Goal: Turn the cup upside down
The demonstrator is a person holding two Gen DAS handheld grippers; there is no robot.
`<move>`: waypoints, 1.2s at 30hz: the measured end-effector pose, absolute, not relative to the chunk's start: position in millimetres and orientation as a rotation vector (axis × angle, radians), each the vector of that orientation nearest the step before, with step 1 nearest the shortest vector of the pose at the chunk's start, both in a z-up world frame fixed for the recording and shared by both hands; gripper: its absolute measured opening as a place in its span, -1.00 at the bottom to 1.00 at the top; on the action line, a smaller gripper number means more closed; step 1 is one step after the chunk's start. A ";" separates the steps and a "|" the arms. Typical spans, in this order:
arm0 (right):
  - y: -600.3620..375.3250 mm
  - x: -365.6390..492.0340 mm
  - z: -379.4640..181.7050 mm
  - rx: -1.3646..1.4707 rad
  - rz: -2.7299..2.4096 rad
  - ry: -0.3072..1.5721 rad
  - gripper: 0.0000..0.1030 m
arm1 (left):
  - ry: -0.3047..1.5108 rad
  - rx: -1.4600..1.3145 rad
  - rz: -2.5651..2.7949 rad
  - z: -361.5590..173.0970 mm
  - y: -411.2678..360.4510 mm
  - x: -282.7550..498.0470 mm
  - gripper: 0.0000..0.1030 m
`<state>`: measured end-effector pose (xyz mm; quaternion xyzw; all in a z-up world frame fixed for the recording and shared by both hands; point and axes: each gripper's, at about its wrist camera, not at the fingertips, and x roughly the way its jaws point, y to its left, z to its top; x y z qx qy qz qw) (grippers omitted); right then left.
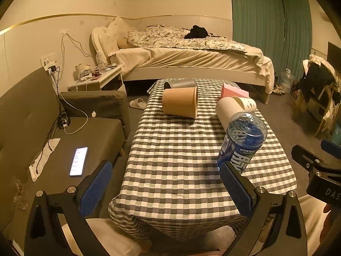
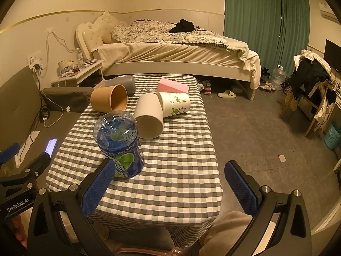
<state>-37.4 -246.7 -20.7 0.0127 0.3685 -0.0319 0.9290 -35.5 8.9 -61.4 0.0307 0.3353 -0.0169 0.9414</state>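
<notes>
A blue clear plastic cup (image 1: 243, 140) (image 2: 119, 140) stands on the checked table (image 1: 174, 170) (image 2: 181, 160) with its closed end up. Behind it, lying on their sides, are a brown cup (image 1: 179, 104) (image 2: 104, 100), a grey cup (image 1: 181, 83) (image 2: 121, 83), a white cup (image 1: 228, 111) (image 2: 149, 117) and a patterned paper cup (image 1: 248, 104) (image 2: 175, 104). My left gripper (image 1: 165, 168) is open over the near table edge, the blue cup just past its right finger. My right gripper (image 2: 170, 166) is open too, the blue cup by its left finger. Neither holds anything.
A pink box (image 1: 233, 91) (image 2: 172, 86) sits at the table's far end. A dark sofa (image 1: 42, 128) with a lit phone (image 1: 78, 161) and cables lies to the left. A bed (image 1: 191, 59) stands behind; a chair heaped with clothes (image 2: 311, 81) stands right.
</notes>
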 end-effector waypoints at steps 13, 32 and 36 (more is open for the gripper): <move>-244.0 -35.8 -18.5 0.017 -0.060 0.757 0.99 | 0.685 0.063 -0.034 -59.7 9.2 -35.8 1.00; -246.6 -34.4 -19.5 0.018 -0.058 0.765 0.99 | 0.702 0.059 -0.037 -62.7 7.0 -34.8 1.00; -247.2 -34.8 -20.3 0.018 -0.060 0.765 0.99 | 0.709 0.059 -0.032 -63.8 7.6 -34.8 1.00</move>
